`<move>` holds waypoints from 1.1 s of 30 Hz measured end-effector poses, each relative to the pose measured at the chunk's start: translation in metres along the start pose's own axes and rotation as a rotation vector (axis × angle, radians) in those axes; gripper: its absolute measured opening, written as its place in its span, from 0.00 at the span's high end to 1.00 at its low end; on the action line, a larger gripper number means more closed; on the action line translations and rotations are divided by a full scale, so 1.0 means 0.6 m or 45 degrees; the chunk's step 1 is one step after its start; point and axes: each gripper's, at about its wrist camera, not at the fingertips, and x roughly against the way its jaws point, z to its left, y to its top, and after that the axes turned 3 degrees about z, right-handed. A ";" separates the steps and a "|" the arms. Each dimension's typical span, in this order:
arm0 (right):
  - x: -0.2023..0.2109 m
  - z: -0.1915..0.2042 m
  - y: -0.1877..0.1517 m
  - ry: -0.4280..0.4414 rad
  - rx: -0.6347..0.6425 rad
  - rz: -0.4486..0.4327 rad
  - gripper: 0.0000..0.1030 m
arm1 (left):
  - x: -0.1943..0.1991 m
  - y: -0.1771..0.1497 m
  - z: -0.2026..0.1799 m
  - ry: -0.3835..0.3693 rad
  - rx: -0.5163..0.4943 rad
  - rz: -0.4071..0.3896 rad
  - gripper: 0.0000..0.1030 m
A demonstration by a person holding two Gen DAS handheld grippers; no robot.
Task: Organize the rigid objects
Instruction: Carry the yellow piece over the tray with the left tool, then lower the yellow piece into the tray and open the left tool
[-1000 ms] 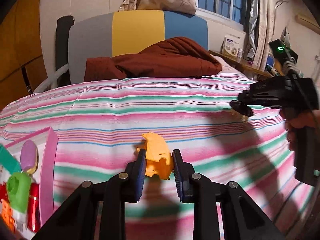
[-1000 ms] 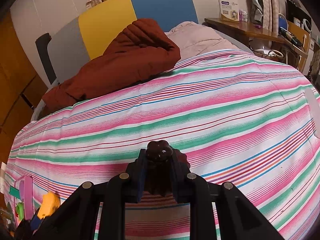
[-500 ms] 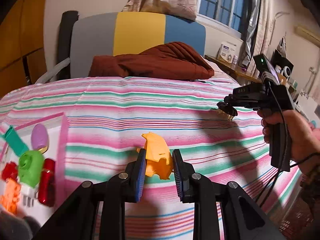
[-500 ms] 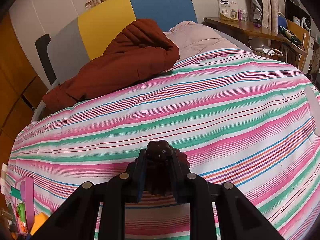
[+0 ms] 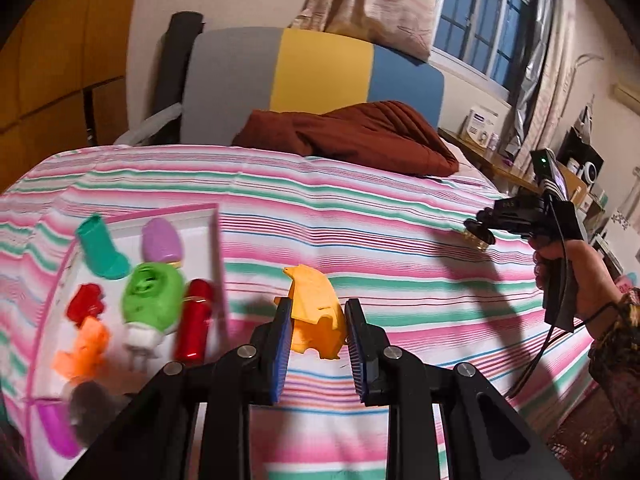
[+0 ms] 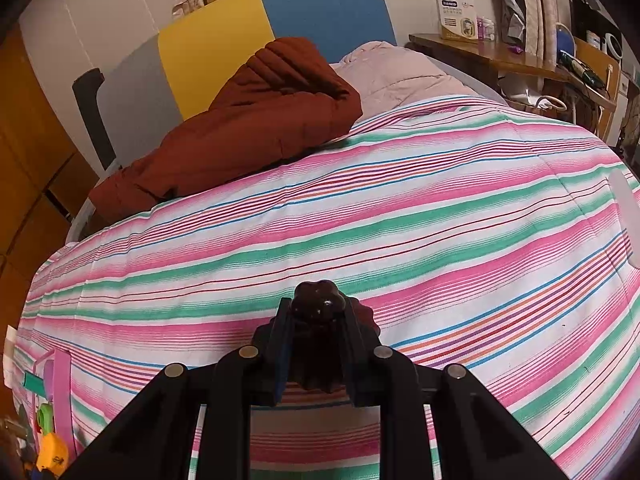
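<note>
My left gripper (image 5: 317,328) is shut on a yellow plastic piece (image 5: 316,312) and holds it above the striped bedspread, just right of a pink-rimmed tray (image 5: 218,264). The tray holds several toys: a green bulb shape (image 5: 154,292), a red cylinder (image 5: 196,326), a teal piece (image 5: 102,248), a purple oval (image 5: 162,240). My right gripper (image 6: 316,332) is shut on a dark brown knobbly piece (image 6: 318,306) above the bedspread. It also shows at the right of the left wrist view (image 5: 478,232).
A rust-brown quilt (image 5: 356,132) and a pale pillow (image 6: 396,76) lie at the head of the bed, against a grey, yellow and blue headboard (image 5: 320,72). A cluttered wooden shelf (image 6: 500,56) stands beyond the bed's right side. The tray's edge (image 6: 60,376) shows at lower left in the right wrist view.
My left gripper has swung left with the yellow piece, bringing the tray and its toys into fuller view. My right gripper has barely moved and still holds the brown piece.
</note>
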 end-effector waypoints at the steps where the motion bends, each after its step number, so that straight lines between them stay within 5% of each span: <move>1: 0.002 0.002 -0.001 -0.001 0.006 -0.002 0.80 | 0.005 -0.002 0.008 0.005 0.011 -0.002 0.75; 8: 0.007 0.013 -0.008 -0.003 0.039 0.000 0.80 | 0.015 0.020 0.060 0.085 0.060 -0.005 0.75; 17: 0.006 0.019 -0.007 0.002 0.055 -0.001 0.80 | -0.049 0.092 0.130 0.157 0.213 0.133 0.75; 33: 0.007 0.017 -0.001 0.036 0.026 -0.006 0.80 | -0.162 0.148 0.154 0.202 0.360 0.280 0.75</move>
